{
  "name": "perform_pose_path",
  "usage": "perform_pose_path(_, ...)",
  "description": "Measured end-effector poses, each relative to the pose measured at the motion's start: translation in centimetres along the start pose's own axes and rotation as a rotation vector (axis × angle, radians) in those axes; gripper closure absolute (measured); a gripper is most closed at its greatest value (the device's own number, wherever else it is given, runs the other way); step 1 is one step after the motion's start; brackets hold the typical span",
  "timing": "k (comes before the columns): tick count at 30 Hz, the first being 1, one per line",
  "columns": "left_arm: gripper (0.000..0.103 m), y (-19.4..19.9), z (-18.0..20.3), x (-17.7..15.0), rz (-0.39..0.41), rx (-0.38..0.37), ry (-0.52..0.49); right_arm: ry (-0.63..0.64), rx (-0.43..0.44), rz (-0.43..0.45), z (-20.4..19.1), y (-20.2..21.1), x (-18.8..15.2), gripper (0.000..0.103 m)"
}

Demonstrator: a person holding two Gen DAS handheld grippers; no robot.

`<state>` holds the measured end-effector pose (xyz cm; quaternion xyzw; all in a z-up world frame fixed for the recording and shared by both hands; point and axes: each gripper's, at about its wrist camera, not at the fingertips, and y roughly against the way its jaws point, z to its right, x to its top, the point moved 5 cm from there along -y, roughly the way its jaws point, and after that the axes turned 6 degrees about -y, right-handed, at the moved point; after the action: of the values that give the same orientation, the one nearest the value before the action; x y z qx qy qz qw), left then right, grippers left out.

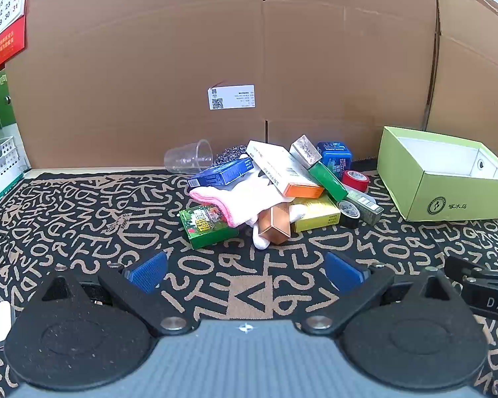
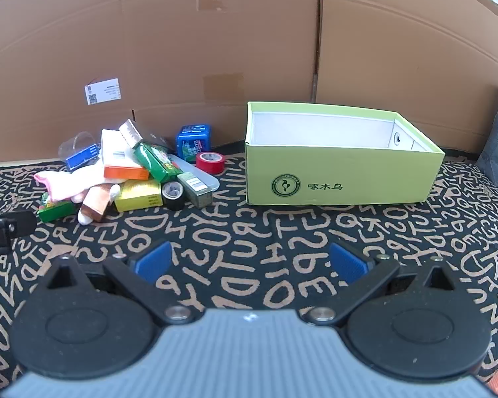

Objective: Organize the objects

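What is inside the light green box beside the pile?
The green box shows only bare white inner walls and a small round hole in its end wall. Its near wall hides the floor, so anything lying flat inside cannot be seen.

bare mat ahead, pile beyond, box beside

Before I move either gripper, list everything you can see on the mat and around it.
shoebox: 1, light green, open, right of the pile
small boxes: several, blue, green, orange-ended, yellow, copper, piled mid-mat
blue tin: 1, behind the pile
red tape roll: 1, between pile and shoebox
black tape roll: 1, front of pile
pink cloth: 1, under the boxes
clear cup: 1, on its side, behind pile
cardboard wall: brown, at back
mat: black, tan letters
calendar: red, far left
left gripper: open, empty
right gripper: open, empty
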<state>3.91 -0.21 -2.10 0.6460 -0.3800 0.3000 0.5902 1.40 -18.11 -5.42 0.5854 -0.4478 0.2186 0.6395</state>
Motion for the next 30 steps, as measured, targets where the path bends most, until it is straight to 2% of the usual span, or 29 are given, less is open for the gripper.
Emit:
perform_pose_path(12,0.0,0.12,-0.01,0.07,0.0,0.0,0.001,0.001,0.001,-0.003,0.07,0.02,-0.05,0.0)
perform_pose_path(13,0.0,0.13,0.18,0.1,0.005,-0.039,-0.022,0.0,0.002,-0.003,0.08,-0.01,-0.03,0.0)
perform_pose_path(14,0.0,0.14,0.18,0.09,0.007,-0.04,-0.023,0.001,0.002,-0.003,0.04,-0.01,-0.11,0.0)
perform_pose_path(30,0.0,0.64,0.1,0.17,0.01,-0.045,-0.027,0.004,0.004,-0.01,-0.01,-0.05,-0.31,0.0)
